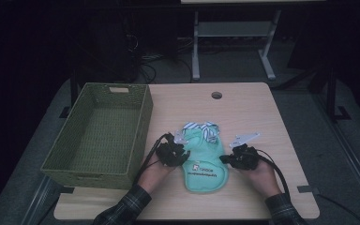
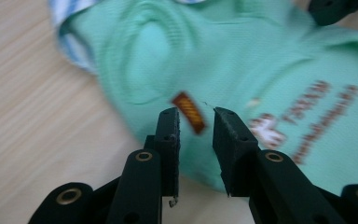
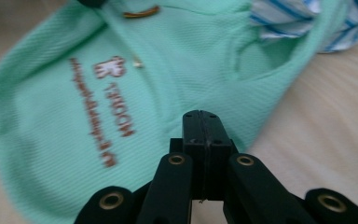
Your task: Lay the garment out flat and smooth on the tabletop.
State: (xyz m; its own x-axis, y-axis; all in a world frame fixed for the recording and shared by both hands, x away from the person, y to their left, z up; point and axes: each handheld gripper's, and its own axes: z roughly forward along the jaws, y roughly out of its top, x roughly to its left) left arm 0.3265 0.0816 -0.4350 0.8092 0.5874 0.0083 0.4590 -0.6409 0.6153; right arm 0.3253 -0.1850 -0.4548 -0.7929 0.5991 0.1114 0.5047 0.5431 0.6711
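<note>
While over green garment (image 2: 242, 60), L gripper (image 2: 196, 119) fingers slightly apart, released, R gripper (image 3: 200, 122) fingers clenched at hem.

We're looking at a lab or test room, kept dark. A plain wooden table (image 1: 243, 108) with a cable hole (image 1: 216, 95) sits on grey carpet (image 1: 309, 140). Beyond the grippers, past the table's far edge, cables (image 1: 145, 65) tangle on the floor beside the white metal legs of another desk (image 1: 196, 51). Nothing homely here: bare work furniture and wiring.
</note>
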